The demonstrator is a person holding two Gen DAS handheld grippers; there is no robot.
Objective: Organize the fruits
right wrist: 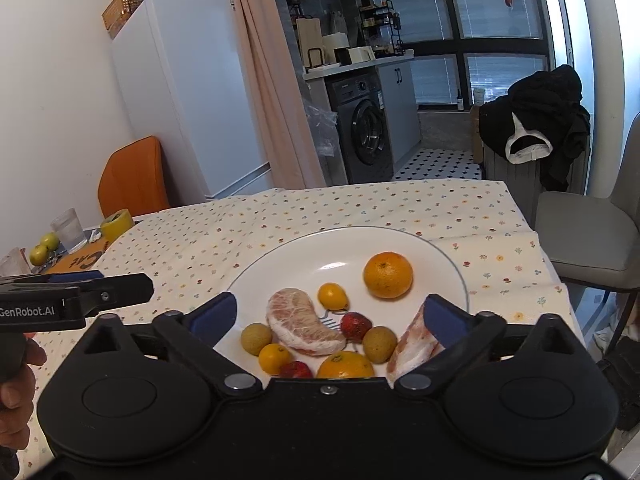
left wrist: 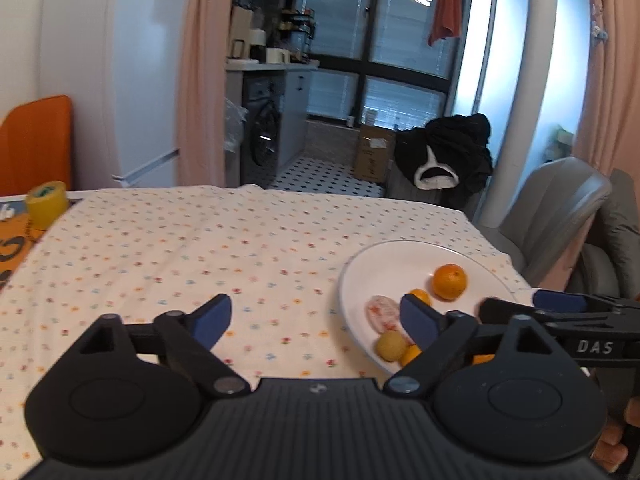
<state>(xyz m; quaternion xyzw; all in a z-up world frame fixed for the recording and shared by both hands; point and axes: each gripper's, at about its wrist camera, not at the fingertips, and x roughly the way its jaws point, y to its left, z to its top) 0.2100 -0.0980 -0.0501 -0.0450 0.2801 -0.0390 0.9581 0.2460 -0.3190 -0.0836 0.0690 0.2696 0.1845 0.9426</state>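
A white plate [right wrist: 436, 258] on the flowered tablecloth holds mixed fruit: a mandarin [right wrist: 387, 275], a large peeled pomelo segment [right wrist: 300, 322], a second pomelo piece [right wrist: 412, 346], a kumquat [right wrist: 332, 295], two longans [right wrist: 379, 344], strawberries [right wrist: 355, 326] and another orange [right wrist: 345, 365]. My right gripper [right wrist: 330, 316] hovers open over the plate's near side with nothing between its fingers. In the left wrist view the plate [left wrist: 384, 260] lies at the right with the mandarin [left wrist: 449, 281]. My left gripper [left wrist: 316, 318] stands open above bare cloth, left of the plate. The right gripper [left wrist: 540, 308] enters there from the right.
At the table's far left stand a yellow tape roll [right wrist: 117, 224], a glass [right wrist: 69, 230] and two green fruits [right wrist: 43, 248]. A grey chair [right wrist: 592, 236] sits past the right table edge. An orange chair [right wrist: 134, 178] and a white fridge [right wrist: 180, 88] are behind.
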